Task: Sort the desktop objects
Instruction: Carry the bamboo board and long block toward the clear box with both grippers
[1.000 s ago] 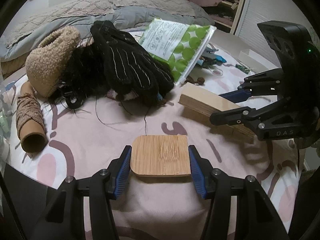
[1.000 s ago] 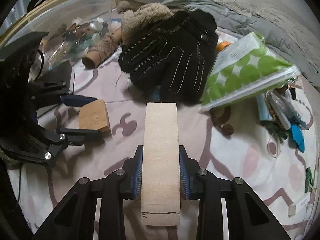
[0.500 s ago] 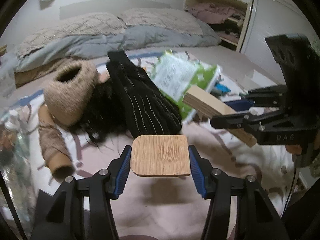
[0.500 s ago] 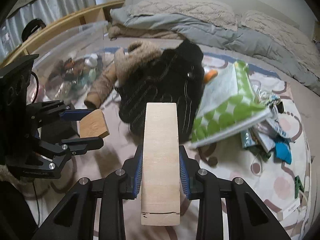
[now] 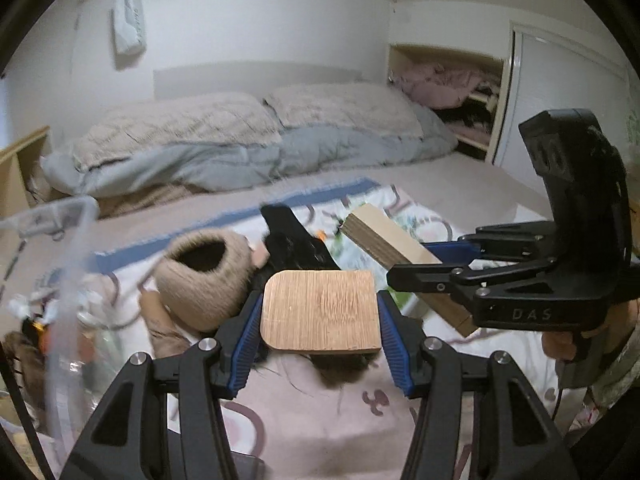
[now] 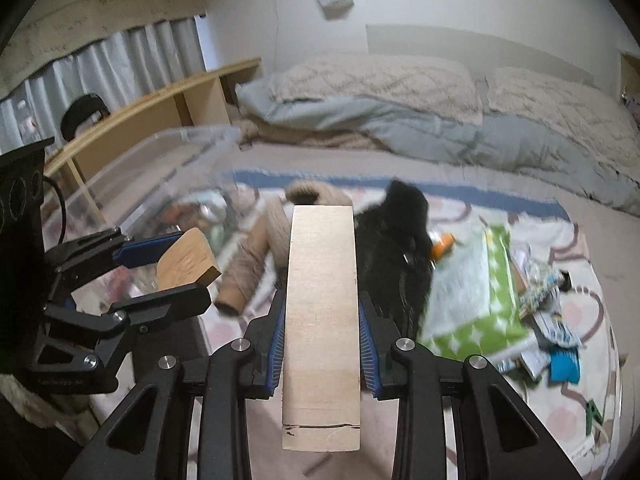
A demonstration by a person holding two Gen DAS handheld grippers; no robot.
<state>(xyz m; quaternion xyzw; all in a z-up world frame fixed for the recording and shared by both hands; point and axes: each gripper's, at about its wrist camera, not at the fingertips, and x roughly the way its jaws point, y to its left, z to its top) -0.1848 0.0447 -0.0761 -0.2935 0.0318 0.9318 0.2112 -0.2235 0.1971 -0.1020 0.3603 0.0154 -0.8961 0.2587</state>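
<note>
Gripping by the side edges, a stiff, light wooden coaster (image 5: 320, 310) is clamped by the left gripper (image 5: 318, 338) at frame centre; a rigid wooden block (image 6: 322, 320) is clenched likewise by the right gripper (image 6: 322, 350).

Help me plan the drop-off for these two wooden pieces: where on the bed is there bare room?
Bare sheet lies between the patterned mat and the folded duvet. The mat's near strip, beneath the left gripper, is also free. The middle is crowded: black gloves, fuzzy hat, green-dotted pouch, small clutter on the right.
</note>
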